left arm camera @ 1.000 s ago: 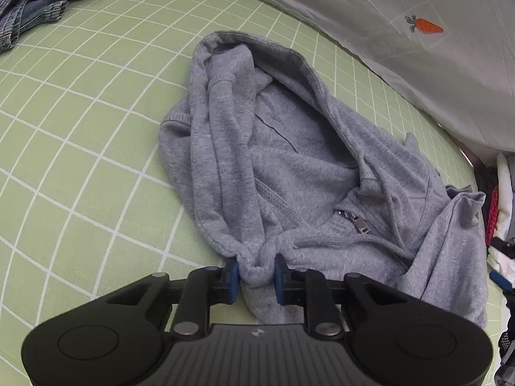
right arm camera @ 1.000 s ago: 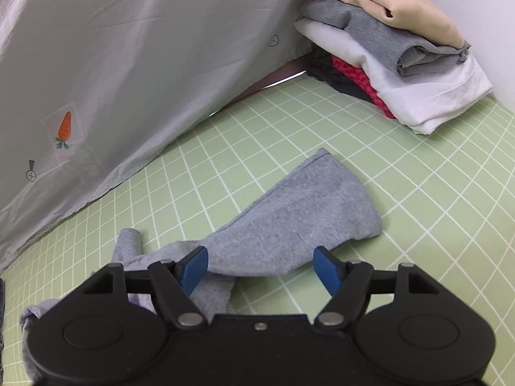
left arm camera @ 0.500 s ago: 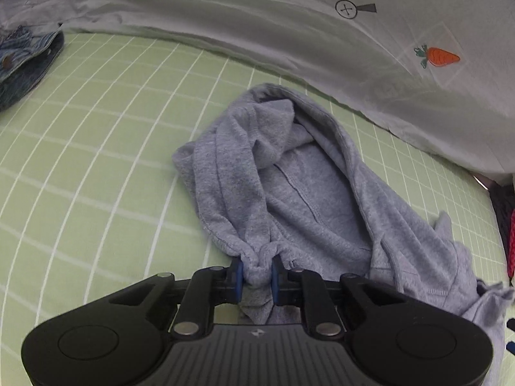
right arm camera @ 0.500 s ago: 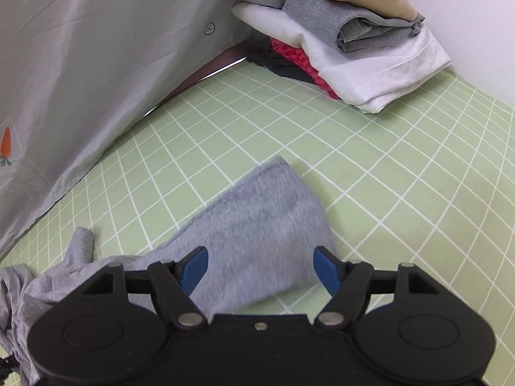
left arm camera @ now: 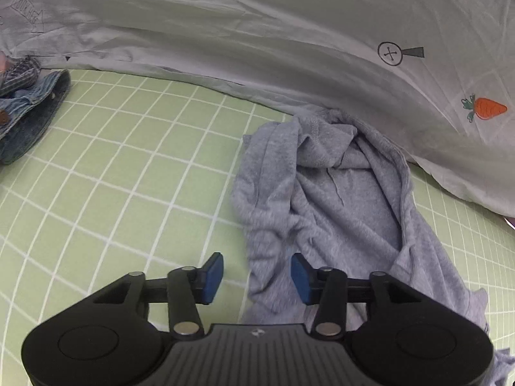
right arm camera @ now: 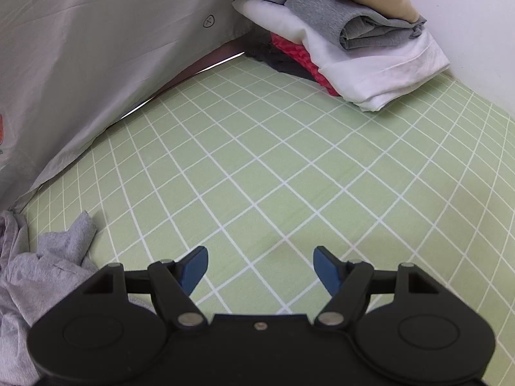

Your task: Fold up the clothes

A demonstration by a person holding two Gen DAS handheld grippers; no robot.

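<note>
The left gripper [left arm camera: 256,276] has just let go: its fingers have opened, and the grey hoodie [left arm camera: 328,199] it dragged now lies bunched between them, unpinched, on the green checked bed [left arm camera: 128,167]. The right gripper [right arm camera: 260,267] hovers, fingers apart, over bare sheet. Beyond lie a grey printed sheet [left arm camera: 257,38], jeans [left arm camera: 29,106] and folded stack [right arm camera: 347,32].

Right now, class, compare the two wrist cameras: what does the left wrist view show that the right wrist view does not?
Only the left wrist view shows the blue denim clothes, the whole orange carrot print and the left gripper, whose jaws have just been opening, pads off the cloth. Only the right wrist view shows the stack of folded clothes and the open right gripper. Both show the crumpled grey hoodie, green checked sheet and pale grey cover.
</note>
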